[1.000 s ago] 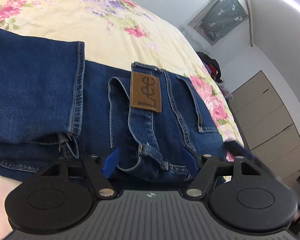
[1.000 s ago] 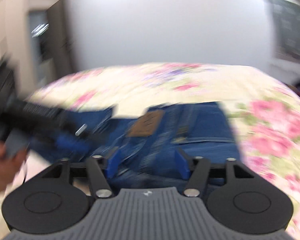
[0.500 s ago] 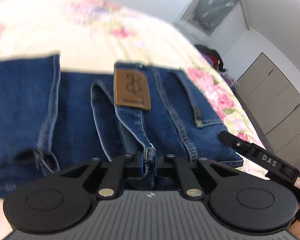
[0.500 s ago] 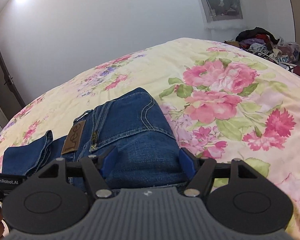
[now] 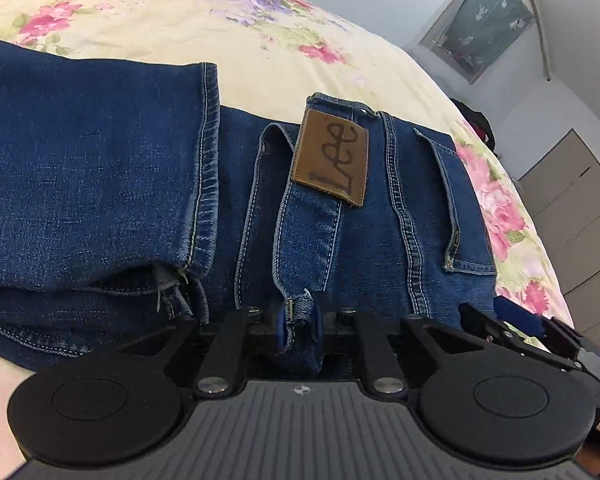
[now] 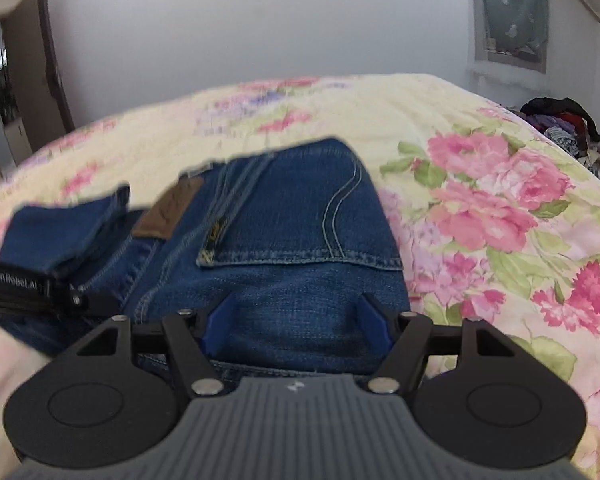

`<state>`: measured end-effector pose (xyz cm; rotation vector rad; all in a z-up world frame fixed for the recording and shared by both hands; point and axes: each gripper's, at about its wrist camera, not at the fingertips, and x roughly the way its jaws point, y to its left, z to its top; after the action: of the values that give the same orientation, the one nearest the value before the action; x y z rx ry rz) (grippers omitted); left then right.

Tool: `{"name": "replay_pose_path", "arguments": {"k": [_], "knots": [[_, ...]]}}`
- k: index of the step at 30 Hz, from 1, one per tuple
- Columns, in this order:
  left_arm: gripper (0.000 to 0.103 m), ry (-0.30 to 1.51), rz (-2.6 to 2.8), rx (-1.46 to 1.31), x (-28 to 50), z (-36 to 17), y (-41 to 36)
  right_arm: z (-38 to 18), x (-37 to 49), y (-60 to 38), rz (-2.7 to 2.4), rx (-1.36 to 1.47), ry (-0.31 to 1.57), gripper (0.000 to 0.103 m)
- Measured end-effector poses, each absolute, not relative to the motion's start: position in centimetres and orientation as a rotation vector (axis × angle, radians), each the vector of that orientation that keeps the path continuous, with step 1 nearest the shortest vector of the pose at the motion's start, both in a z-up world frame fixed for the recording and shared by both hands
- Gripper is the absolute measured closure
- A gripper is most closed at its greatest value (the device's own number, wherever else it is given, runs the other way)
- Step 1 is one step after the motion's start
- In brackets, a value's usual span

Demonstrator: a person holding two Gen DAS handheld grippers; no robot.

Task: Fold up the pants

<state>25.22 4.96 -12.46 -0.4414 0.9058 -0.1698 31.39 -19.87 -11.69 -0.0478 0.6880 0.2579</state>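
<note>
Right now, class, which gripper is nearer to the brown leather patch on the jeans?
Left. The left gripper pinches the waistband just below the leather patch; the right gripper sits open over the back pocket, further from it.

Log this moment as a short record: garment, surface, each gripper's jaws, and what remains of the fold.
garment: blue jeans, leg hem laid near the waistband
label: brown leather patch
surface: floral bedspread
left gripper: jaws have just been closing, clamped on waistband denim
right gripper: jaws open, over the denim below the back pocket
remaining: right side not yet gripped
</note>
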Motion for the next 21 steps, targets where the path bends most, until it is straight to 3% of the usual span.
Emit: {"name": "replay_pose_path", "arguments": {"k": [2, 3, 4, 5, 7, 12, 18, 21], "knots": [[0.082, 0.899, -0.172, -0.462, 25.1, -12.1, 5.4, -11.4, 31.1, -20.0, 0.255, -0.032, 0.667, 0.038], [0.079, 0.892, -0.175, -0.473, 25.0, -11.9, 5.8, -10.9, 30.9, -20.5, 0.26, 0.004, 0.632, 0.042], [0.075, 0.888, -0.176, -0.48, 24.8, -11.7, 6.0, -10.2, 30.4, -21.0, 0.278, 0.042, 0.569, 0.054], [0.071, 0.886, -0.178, -0.484, 24.6, -11.5, 6.4, -9.4, 29.8, -21.5, 0.293, 0.079, 0.498, 0.055], [0.068, 0.885, -0.181, -0.498, 24.2, -11.4, 7.0, -8.9, 29.6, -22.0, 0.306, 0.121, 0.466, 0.046], [0.065, 0.897, -0.178, -0.501, 23.7, -11.7, 7.4, -11.6, 31.3, -20.0, 0.271, -0.037, 0.649, 0.045], [0.065, 0.868, -0.2, -0.464, 22.4, -9.6, 8.2, -11.2, 31.1, -20.8, 0.272, 0.02, 0.633, 0.045], [0.056, 0.836, -0.192, -0.482, 20.9, -8.8, 10.1, -10.8, 30.8, -21.0, 0.279, 0.038, 0.613, 0.045]]}}
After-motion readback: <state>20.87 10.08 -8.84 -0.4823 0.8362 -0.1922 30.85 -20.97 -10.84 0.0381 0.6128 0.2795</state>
